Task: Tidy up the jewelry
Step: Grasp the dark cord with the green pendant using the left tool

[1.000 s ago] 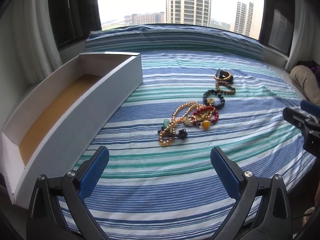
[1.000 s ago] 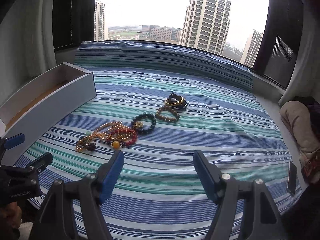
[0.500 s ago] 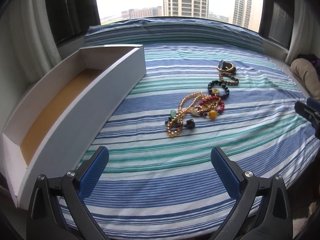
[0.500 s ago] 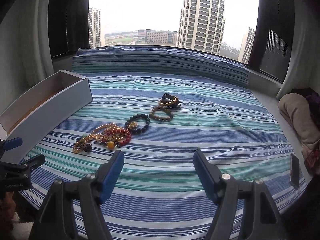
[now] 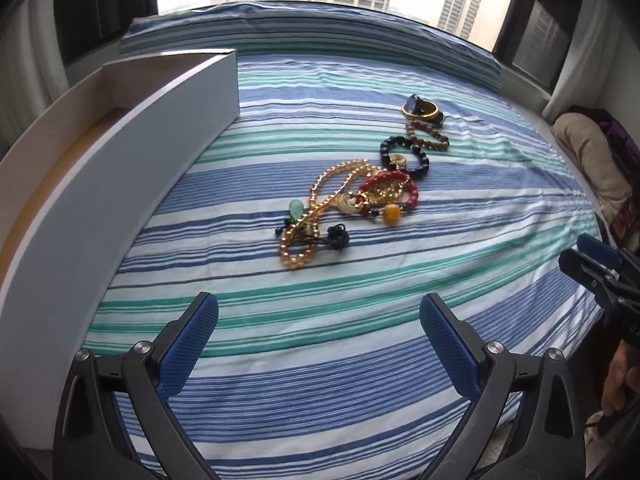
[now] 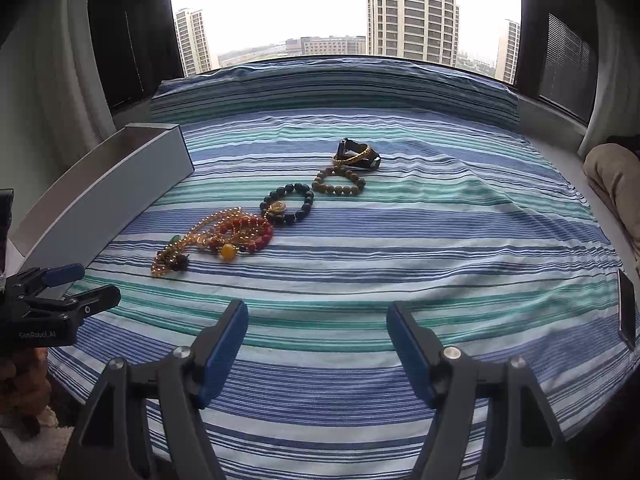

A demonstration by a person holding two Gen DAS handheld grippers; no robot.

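Observation:
Several pieces of jewelry lie in a diagonal row on the striped bedspread. Nearest is a gold bead necklace tangled with a red bead bracelet. Behind them lie a dark bead bracelet, a brown bead bracelet and a gold and black bangle. A long white box with a tan floor stands open at the left. My left gripper is open and empty, short of the necklace. My right gripper is open and empty.
A striped bolster runs along the window at the back. A beige cushion lies at the right edge. A dark phone lies at the bed's right edge. Each gripper shows at the side of the other's view.
Both grippers have moved forward toward the jewelry, which now looks larger and nearer. The left gripper has dropped lower beside the box wall. Both stay open.

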